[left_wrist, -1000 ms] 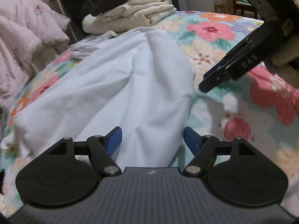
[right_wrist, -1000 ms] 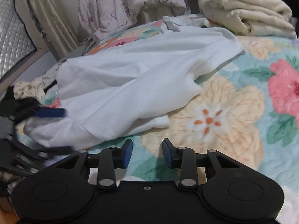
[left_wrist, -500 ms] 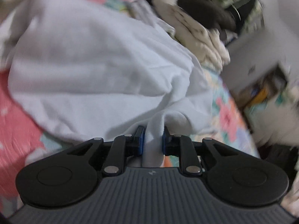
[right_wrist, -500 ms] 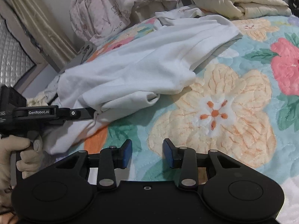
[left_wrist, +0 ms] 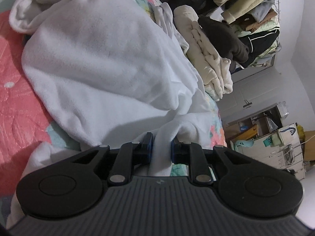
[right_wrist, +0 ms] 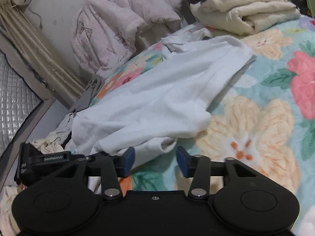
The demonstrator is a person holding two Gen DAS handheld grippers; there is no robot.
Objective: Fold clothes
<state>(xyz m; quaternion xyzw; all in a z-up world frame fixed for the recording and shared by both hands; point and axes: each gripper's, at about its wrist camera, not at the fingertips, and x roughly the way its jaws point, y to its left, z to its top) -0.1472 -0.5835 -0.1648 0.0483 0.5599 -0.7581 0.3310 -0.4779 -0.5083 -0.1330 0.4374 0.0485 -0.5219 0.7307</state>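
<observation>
Two grippers work a white fleece garment (right_wrist: 157, 98) lying crumpled on the floral quilt (right_wrist: 265, 127): the left gripper (left_wrist: 161, 147) is clamped on a bunched fold at its near edge, while the right gripper (right_wrist: 155, 162) hovers just beside it, fingers apart and empty.

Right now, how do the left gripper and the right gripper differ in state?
The left gripper is shut on a fold of the white garment; the right gripper is open and empty. The left is at the garment's edge; the right hangs over the floral bedspread. Both have blue pads.
</observation>
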